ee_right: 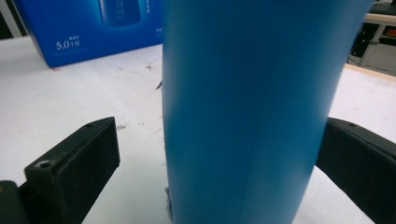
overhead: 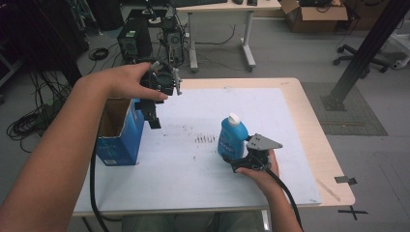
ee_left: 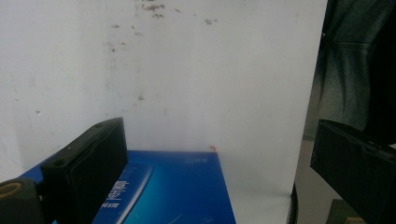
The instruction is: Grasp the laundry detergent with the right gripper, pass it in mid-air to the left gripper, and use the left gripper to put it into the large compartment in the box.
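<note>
A blue bottle [overhead: 232, 137] with a white cap stands upright on the white mat [overhead: 183, 174], right of centre. My right gripper [overhead: 238, 160] reaches it from the near side. In the right gripper view the bottle [ee_right: 247, 112] stands between the jaws; the left jaw is clear of it and the right jaw is at its edge, so this gripper is open. An open blue carton [overhead: 118, 135] stands at the mat's left edge. My left gripper [overhead: 153, 118] hangs above its right wall, pointing down, jaws wide apart and empty over the carton [ee_left: 177, 191].
The mat covers most of a light wooden table [overhead: 314, 125]. The carton [ee_right: 93, 28] stands behind the bottle in the right gripper view. On the floor beyond are computer towers [overhead: 135, 41], cables, a desk leg [overhead: 247, 43] and a black slanted post [overhead: 362, 53].
</note>
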{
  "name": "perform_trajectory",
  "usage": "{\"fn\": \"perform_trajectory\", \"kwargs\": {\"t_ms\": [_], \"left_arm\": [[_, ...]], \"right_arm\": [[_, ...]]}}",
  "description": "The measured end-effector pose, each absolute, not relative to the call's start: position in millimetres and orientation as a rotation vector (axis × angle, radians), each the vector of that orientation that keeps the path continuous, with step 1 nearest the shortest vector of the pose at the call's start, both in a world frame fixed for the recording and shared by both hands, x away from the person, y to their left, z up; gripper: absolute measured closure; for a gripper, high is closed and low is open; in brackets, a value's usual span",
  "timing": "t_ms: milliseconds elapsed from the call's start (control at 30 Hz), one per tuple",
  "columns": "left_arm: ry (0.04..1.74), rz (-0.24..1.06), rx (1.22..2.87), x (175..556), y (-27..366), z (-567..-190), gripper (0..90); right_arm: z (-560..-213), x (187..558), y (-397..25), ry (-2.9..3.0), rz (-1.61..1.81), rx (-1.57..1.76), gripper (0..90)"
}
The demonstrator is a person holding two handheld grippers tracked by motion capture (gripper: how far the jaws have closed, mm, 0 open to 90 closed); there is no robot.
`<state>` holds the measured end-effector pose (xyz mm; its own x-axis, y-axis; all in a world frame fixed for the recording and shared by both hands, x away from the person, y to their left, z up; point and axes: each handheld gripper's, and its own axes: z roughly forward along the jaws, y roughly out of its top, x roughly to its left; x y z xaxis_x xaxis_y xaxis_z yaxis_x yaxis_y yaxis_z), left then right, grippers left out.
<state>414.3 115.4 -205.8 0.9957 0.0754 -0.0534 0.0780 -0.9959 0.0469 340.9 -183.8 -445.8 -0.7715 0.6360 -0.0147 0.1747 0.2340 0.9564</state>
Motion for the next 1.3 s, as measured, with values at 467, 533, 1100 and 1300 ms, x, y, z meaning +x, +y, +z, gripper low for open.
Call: {"fn": "perform_trajectory", "kwargs": {"t_ms": [467, 533, 1100, 1300], "left_arm": [[0.113, -0.068, 3.082, 414.5, 116.5, -207.0, 4.3], [0.116, -0.069, 3.082, 414.5, 116.9, -207.2, 4.3], [0.115, -0.051, 3.082, 414.4, 117.7, -207.5, 4.3], [0.114, -0.052, 3.082, 413.8, 117.1, -207.9, 4.3]], "right_arm": [[-448.6, 341.6, -178.3, 2.034, 1.555, 0.774, 0.0], [-449.4, 341.9, -177.5, 2.027, 1.557, 0.776, 0.1], [-453.4, 342.1, -173.3, 1.996, 1.555, 0.784, 4.0], [-453.2, 341.9, -174.5, 1.99, 1.562, 0.778, 6.4]]}}
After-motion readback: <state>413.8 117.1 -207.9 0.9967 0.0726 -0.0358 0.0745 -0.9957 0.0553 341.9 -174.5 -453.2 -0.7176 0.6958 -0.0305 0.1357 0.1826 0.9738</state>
